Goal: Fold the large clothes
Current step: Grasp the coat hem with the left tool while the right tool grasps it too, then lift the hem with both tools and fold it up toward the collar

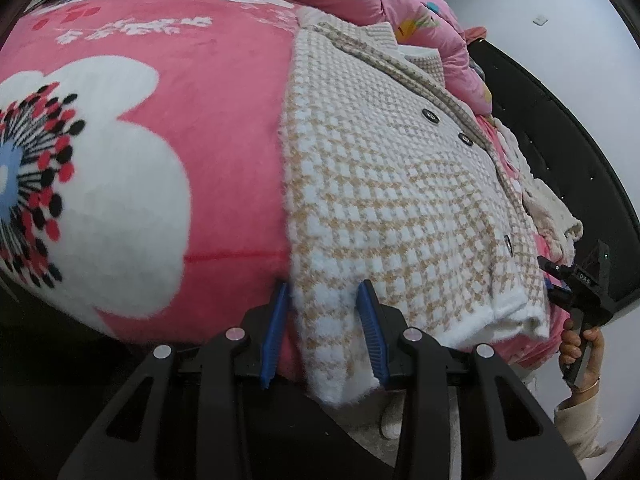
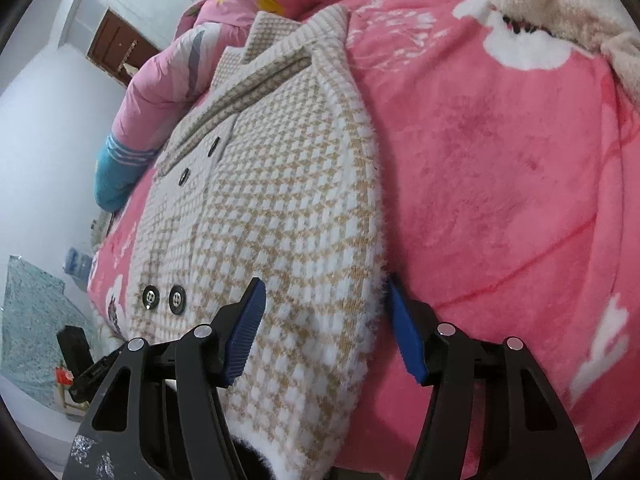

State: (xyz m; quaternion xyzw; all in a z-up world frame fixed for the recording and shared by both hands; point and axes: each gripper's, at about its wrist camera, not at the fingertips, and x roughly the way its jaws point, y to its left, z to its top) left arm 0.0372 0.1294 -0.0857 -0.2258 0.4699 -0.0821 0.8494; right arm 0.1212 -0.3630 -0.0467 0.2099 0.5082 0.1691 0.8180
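Lying buttoned-up on the pink floral fleece bed blanket, the beige-and-white houndstooth knit coat has both hem corners straddled: the left gripper pinches one corner, while the right gripper stands unclenched around the other, readying a lift-and-fold.

Both fisheye views are evenly and softly lit, without glare or hard shadows. Straight lines bow strongly toward a dark circular vignette at the rims. The houndstooth coat appears sharp at centre; the pale wall is slightly soft.
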